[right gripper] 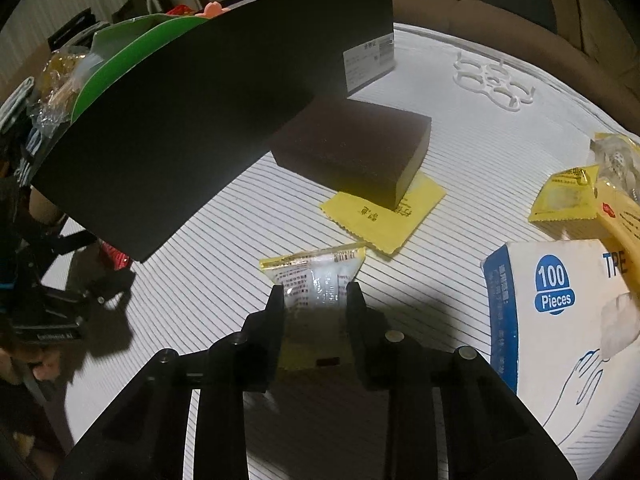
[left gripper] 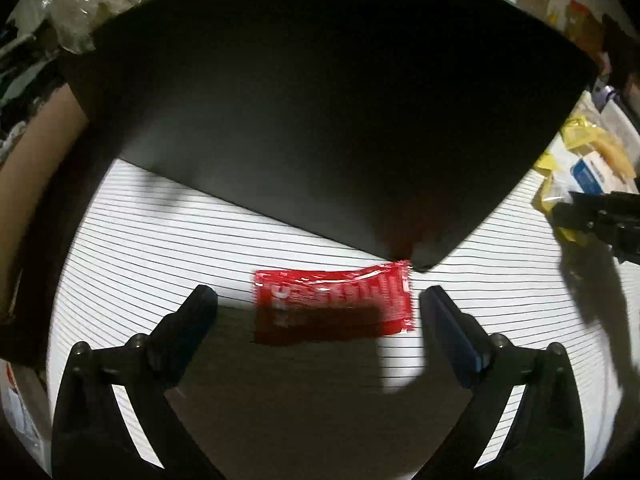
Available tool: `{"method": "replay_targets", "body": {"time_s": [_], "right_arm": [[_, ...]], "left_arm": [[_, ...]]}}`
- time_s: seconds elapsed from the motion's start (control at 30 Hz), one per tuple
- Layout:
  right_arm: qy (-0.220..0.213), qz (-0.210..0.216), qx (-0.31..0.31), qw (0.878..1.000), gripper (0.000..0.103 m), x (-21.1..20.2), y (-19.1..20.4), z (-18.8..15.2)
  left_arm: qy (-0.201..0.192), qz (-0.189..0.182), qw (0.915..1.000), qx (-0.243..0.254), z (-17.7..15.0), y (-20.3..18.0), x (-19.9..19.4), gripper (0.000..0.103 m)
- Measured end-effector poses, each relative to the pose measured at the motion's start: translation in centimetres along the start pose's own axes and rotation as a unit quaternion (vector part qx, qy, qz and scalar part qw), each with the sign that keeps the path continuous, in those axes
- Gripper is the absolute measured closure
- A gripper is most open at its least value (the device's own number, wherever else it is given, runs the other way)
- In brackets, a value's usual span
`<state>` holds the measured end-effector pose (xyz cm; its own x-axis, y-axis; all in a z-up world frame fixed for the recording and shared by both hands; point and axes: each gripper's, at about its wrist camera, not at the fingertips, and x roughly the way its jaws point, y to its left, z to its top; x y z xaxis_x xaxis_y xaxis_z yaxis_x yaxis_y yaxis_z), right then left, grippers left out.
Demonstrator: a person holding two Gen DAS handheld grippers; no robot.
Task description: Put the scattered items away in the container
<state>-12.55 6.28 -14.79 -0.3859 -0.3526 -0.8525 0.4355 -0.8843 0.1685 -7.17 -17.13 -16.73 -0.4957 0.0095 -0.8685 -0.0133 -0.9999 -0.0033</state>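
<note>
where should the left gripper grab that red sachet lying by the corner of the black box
Probably across its short ends, from above. The red sachet lies flat on the striped cloth, long side running between the open left gripper's fingers, so they already straddle it. Its top right corner sits at the black box, so avoid coming in from that side.

Readable print in the two wrist views

The white-and-blue cardboard glove box [right gripper: 560, 320] is showing "100 Pieces" in a blue badge and "TPE" beside it; print on the red sachet [left gripper: 334, 304], yellow packets [right gripper: 384, 216] and the black box's white label [right gripper: 370, 60] is staying illegible.
</note>
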Motion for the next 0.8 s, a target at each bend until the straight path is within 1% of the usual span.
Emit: {"method": "replay_targets", "body": {"time_s": [0.1,0.17,0.23,0.27,0.3,0.33,0.37,0.4,0.43,0.47,0.5,0.53,0.63,0.73,0.8], "right_arm": [[-0.002,0.003,0.003,1.000,0.073,0.0,-0.1,-0.1],[0.000,0.007,0.008,1.000,0.073,-0.2,-0.1,-0.2],[0.003,0.012,0.014,1.000,0.073,-0.3,-0.3,-0.2],[0.005,0.013,0.017,1.000,0.073,-0.3,-0.3,-0.2],[0.006,0.015,0.019,1.000,0.073,-0.4,-0.4,-0.3],[0.007,0.016,0.021,1.000,0.073,-0.5,-0.4,-0.4],[0.007,0.018,0.023,1.000,0.073,-0.6,-0.4,-0.5],[0.008,0.021,0.025,0.999,0.073,-0.7,-0.4,-0.6],[0.009,0.025,0.027,0.999,0.073,-0.9,-0.3,-0.7],[0.008,0.028,0.027,0.999,0.073,-1.1,-0.3,-0.8],[0.005,0.032,0.026,0.999,0.073,-1.4,-0.3,-0.9],[0.001,0.035,0.025,0.999,0.073,-1.7,-0.2,-0.9],[-0.012,0.046,0.023,0.999,0.073,-2.7,-0.3,-0.8],[-0.031,0.054,0.025,0.998,0.073,-4.5,-0.6,-0.2],[-0.044,0.059,0.028,0.997,0.073,-5.7,-0.7,0.4]], "left_arm": [[-0.007,0.006,0.9999,-0.013,0.5,-0.2,0.0,0.000],[-0.012,0.003,0.9999,-0.011,0.5,-0.4,-0.3,0.004],[-0.021,-0.008,0.9997,0.004,0.3,-0.8,-0.8,0.022],[-0.027,-0.012,0.9995,0.011,0.2,-1.0,-1.1,0.028],[-0.030,-0.013,0.9994,0.014,0.2,-1.1,-1.4,0.036],[-0.030,-0.016,0.9994,0.009,0.2,-0.9,-1.6,0.040],[-0.031,-0.026,0.9992,-0.001,0.2,-0.5,-1.8,0.042],[-0.033,-0.036,0.9988,-0.011,0.2,-0.1,-2.2,0.065],[-0.033,-0.043,0.9983,-0.023,0.3,0.4,-2.5,0.081],[-0.032,-0.052,0.9973,-0.039,0.4,0.9,-3.0,0.090],[-0.032,-0.066,0.9958,-0.055,0.5,1.4,-3.5,0.094],[-0.035,-0.075,0.9945,-0.065,0.5,1.8,-4.2,0.095],[-0.060,-0.070,0.9944,-0.053,-0.5,1.6,-7.5,0.096],[-0.105,-0.077,0.9902,-0.050,-1.1,1.1,-11.9,0.097],[-0.126,-0.086,0.9866,-0.057,-1.1,1.8,-13.8,0.097]]}}
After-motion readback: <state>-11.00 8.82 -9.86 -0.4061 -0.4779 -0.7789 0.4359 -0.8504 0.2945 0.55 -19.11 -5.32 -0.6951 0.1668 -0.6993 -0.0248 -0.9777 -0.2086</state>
